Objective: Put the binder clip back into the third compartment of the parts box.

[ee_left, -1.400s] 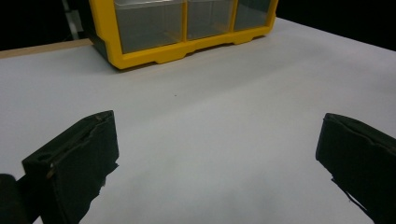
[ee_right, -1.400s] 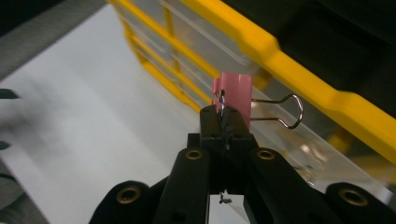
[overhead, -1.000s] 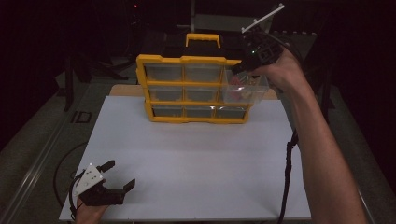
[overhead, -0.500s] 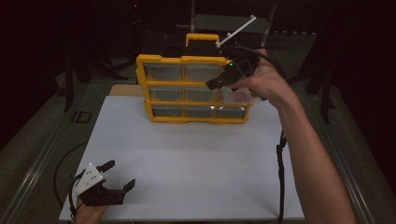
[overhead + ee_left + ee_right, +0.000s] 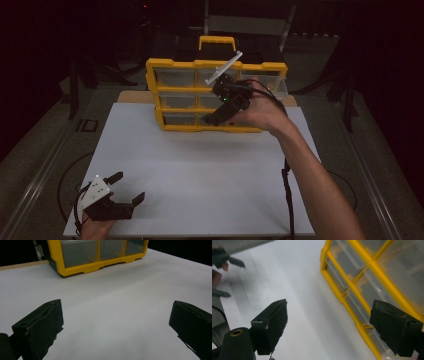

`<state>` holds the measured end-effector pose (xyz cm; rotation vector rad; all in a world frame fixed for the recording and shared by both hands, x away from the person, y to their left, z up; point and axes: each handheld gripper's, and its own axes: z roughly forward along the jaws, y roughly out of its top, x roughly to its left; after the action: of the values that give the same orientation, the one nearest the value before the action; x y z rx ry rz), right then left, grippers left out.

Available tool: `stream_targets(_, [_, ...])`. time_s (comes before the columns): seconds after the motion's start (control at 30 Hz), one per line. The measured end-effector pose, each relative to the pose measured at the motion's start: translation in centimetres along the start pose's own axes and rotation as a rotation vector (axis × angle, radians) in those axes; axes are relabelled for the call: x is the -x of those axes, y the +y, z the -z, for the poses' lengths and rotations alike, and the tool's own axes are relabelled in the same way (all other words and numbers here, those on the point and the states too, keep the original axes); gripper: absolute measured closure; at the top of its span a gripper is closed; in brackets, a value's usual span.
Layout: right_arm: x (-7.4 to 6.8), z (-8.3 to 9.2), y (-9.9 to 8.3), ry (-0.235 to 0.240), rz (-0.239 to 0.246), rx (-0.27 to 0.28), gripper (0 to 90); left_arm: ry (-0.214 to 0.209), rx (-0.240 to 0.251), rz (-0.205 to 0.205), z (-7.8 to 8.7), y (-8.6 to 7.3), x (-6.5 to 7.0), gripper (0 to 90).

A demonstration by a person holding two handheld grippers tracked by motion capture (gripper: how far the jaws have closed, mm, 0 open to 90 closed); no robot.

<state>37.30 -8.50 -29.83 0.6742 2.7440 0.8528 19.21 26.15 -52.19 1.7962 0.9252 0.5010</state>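
the right gripper point(image 5: 216, 116) hangs with jaws spread and empty before the yellow drawer cabinet point(image 5: 185, 92) at the far edge of the white table point(image 5: 210, 175); it could knock the cabinet backward. the left gripper point(image 5: 127, 192) rests open

A white counter point(image 5: 200, 175) carries a yellow drawer cabinet point(image 5: 177, 92) with clear drawers, which stands upright at the far edge. A strip of bare wood shows behind it. The left gripper point(image 5: 120, 192) sits at the counter's near left corner.
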Motion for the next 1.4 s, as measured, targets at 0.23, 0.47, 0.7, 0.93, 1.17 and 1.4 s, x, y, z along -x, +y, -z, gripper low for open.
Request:
stream_targets(0.23, [-1.6,-2.2,-2.6,0.026,0.016,-0.024,14.3,0.001,0.001,0.000,0.0,0.0,0.0,0.1])
stream_targets(0.47, [-1.8,-4.4,-5.9,0.032,0.000,-0.054,14.4,0.000,-0.001,-0.002,0.0,0.0,0.0,0.1])
stream_targets(0.7, [-2.5,-6.6,-10.9,0.005,-0.018,-0.053,14.4,0.003,0.000,0.000,0.0,0.0,0.1,0.1])
stream_targets(0.93, [-3.1,-8.1,-16.6,-0.065,-0.059,-0.045,12.2,0.005,0.001,0.002,-0.1,0.0,0.1,0.1])
stream_targets(1.17, [-4.4,-8.1,-21.8,-0.117,-0.123,0.046,10.6,0.013,0.002,0.002,-0.2,0.0,0.1,0.1])
stream_targets(1.4, [-5.1,-7.1,-27.0,-0.221,-0.222,0.267,9.0,0.024,0.014,0.005,-0.3,0.1,0.2,0.1])
